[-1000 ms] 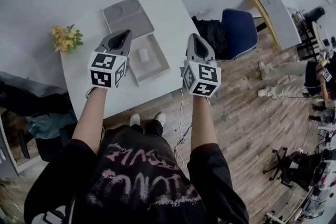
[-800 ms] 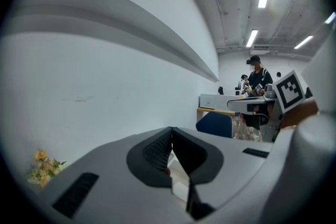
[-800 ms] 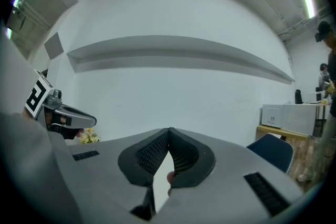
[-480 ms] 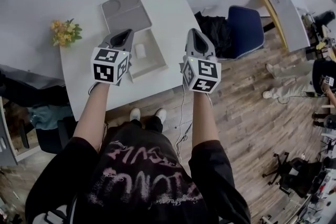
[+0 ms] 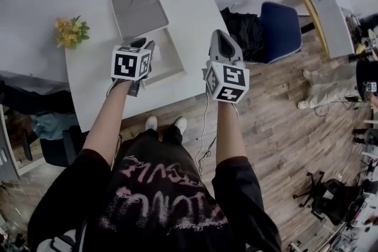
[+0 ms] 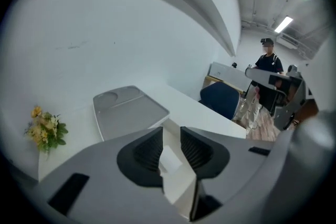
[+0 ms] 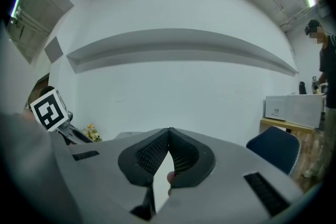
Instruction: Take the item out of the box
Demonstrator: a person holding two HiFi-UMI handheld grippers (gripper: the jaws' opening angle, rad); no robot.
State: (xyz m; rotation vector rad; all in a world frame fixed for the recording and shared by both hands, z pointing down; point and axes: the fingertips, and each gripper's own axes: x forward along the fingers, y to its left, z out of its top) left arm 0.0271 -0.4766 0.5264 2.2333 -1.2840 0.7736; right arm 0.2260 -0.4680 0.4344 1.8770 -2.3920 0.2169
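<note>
White worktop (image 5: 189,15) is carrying the box (image 5: 170,61); above it, left gripper (image 6: 171,136), jaws just opening narrowly, is framing the item (image 6: 169,161); right gripper (image 7: 168,136) is hanging closed.

No word or number reads clearly from here; the pink lettering (image 5: 158,196) on my shirt (image 5: 147,156) is too warped; my marker cubes (image 5: 131,63) bear only black-and-white patterns.

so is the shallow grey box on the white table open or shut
Open: the shallow grey box shows its inside, and the flat grey lid lies next to it on the white table.
</note>
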